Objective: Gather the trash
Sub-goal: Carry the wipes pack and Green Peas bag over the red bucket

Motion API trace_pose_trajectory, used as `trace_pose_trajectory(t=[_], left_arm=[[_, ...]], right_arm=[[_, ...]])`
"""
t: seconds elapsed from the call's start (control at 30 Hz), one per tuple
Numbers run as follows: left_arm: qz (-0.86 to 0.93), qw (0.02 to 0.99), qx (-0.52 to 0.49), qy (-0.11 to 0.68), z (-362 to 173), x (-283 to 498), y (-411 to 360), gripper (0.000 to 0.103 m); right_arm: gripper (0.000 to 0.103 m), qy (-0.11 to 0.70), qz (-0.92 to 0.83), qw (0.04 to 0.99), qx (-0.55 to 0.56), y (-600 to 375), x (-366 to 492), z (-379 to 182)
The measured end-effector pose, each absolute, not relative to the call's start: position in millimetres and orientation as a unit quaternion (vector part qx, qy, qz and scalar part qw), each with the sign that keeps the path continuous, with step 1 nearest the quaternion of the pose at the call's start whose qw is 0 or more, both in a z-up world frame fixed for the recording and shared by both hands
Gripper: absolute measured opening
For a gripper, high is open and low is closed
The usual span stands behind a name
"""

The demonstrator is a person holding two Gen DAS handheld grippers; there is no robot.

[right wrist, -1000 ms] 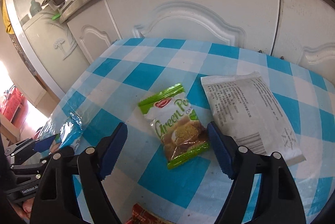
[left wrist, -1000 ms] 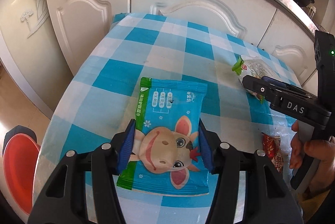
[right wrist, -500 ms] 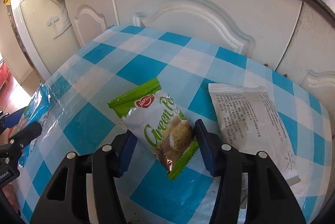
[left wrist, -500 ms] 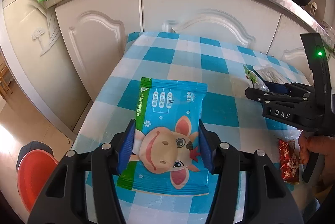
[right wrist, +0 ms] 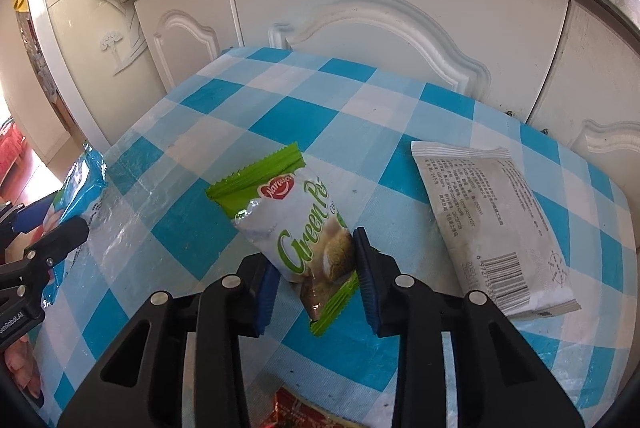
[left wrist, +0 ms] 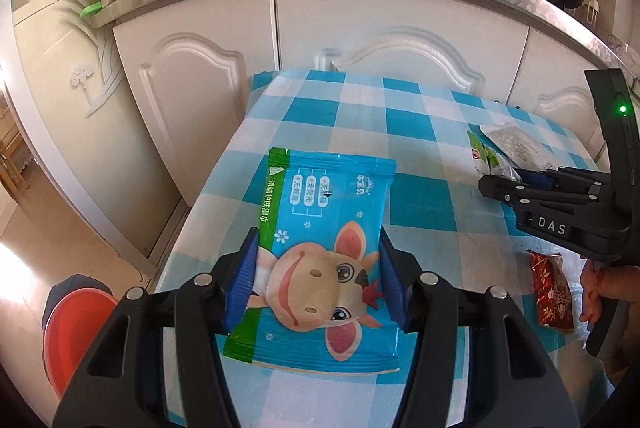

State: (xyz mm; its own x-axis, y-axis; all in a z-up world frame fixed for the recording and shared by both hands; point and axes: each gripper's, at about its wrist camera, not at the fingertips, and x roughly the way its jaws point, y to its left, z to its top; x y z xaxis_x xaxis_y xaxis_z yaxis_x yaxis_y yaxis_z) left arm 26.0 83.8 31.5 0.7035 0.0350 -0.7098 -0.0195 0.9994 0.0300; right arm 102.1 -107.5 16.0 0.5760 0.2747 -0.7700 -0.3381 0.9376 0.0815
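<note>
Both grippers hold trash above the checked bench (left wrist: 420,132). The left gripper (left wrist: 316,278) is clamped across the near half of a blue wet-wipe pack (left wrist: 320,248), one blue pad on each long edge; the pack appears lifted clear of the cloth, far end sticking out flat. The right gripper (right wrist: 316,278) pinches the near end of a green snack wrapper (right wrist: 296,228), far end tilted up.

Handling, judged: both are light, soft film, slippery and easily crumpled. The wipe pack looks fuller and stiffer, so a grip across its width suits it. The wrapper is limp, and a grip near its sealed end may slip.

Still on the bench: a white sachet (right wrist: 496,224) at far right and a red wrapper (left wrist: 554,292) near right. A red bin (left wrist: 72,324) sits on the floor at left.
</note>
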Motion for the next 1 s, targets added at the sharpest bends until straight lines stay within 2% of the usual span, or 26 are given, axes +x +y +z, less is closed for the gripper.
trace_pose_trajectory(t=[0.47, 1.0], left_arm=[[0.03, 0.926, 0.017, 0.375, 41, -4, 102, 0.056], [0.071, 0.929, 0.013, 0.363, 49, -48, 146, 0.056]], right_arm=[[0.036, 0.399, 0.185, 0.898, -0.004, -105, 44, 53], [0.036, 0.398, 0.245, 0.884, -0.008, -42, -23, 67]])
